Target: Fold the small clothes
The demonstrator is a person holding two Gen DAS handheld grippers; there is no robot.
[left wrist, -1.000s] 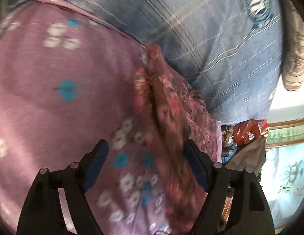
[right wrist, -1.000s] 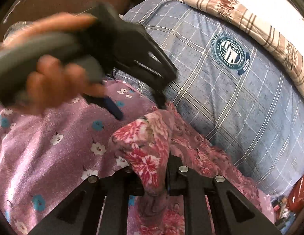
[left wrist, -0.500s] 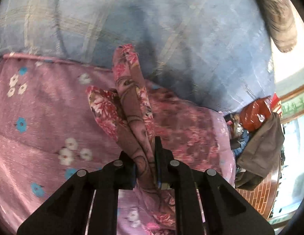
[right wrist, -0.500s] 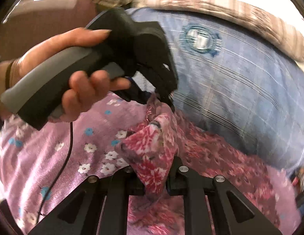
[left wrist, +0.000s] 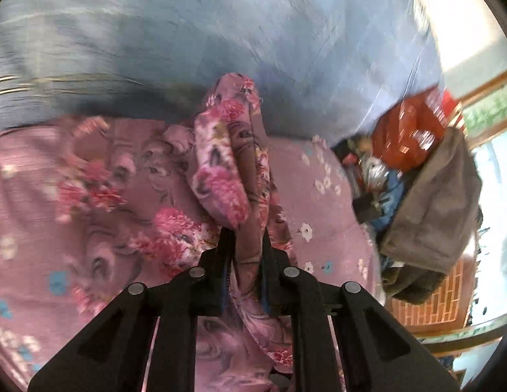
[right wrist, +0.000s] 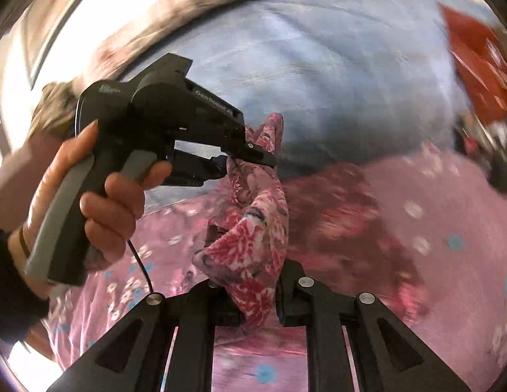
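Over the bed | both your grippers' jaws pinch the floral garment | fold seemingly just begun, blurred; laying flat remains.

bed: blue checked cover, upper frame | pink flowered sheet below | right edge: brick-patterned floor (sunlit)

garment on bedsheet, blanket behind, clutter right

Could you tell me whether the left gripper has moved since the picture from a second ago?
Yes. The left gripper, then open over the pink bedspread, now pinches the floral garment and has swung toward the red bag.
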